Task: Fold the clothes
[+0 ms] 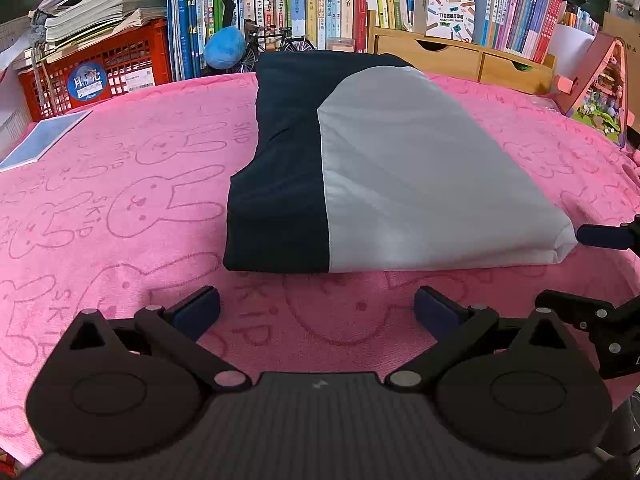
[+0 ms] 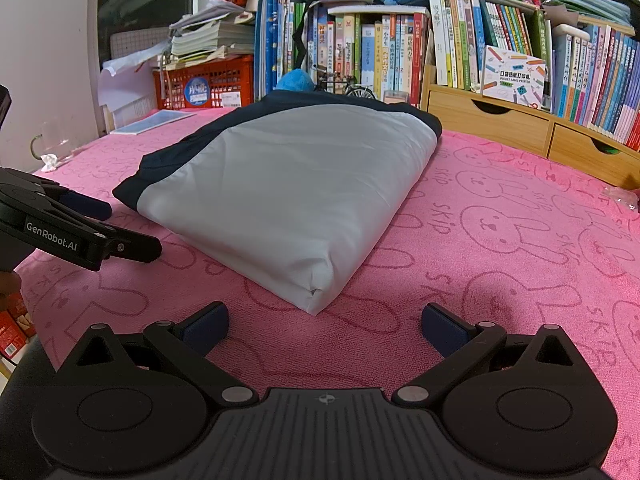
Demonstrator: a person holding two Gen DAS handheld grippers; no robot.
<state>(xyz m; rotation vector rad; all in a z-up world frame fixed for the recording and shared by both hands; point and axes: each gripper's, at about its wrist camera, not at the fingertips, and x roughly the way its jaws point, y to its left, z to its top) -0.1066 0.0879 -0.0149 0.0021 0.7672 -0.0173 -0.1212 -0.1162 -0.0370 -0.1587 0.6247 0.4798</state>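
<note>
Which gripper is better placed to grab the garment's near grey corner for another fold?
Right, probably. The right gripper has open jaws facing the near grey corner of the folded garment, almost centred. The left gripper is open too, but faces the navy-grey front edge, further from that corner.

Bare pink rabbit-print towel (image 1: 132,216) lies open left, right and in front of the folded navy-and-grey garment (image 1: 372,176). Behind it, the row of upright books (image 1: 304,4) and wooden drawer unit (image 1: 460,54) block passage.
</note>
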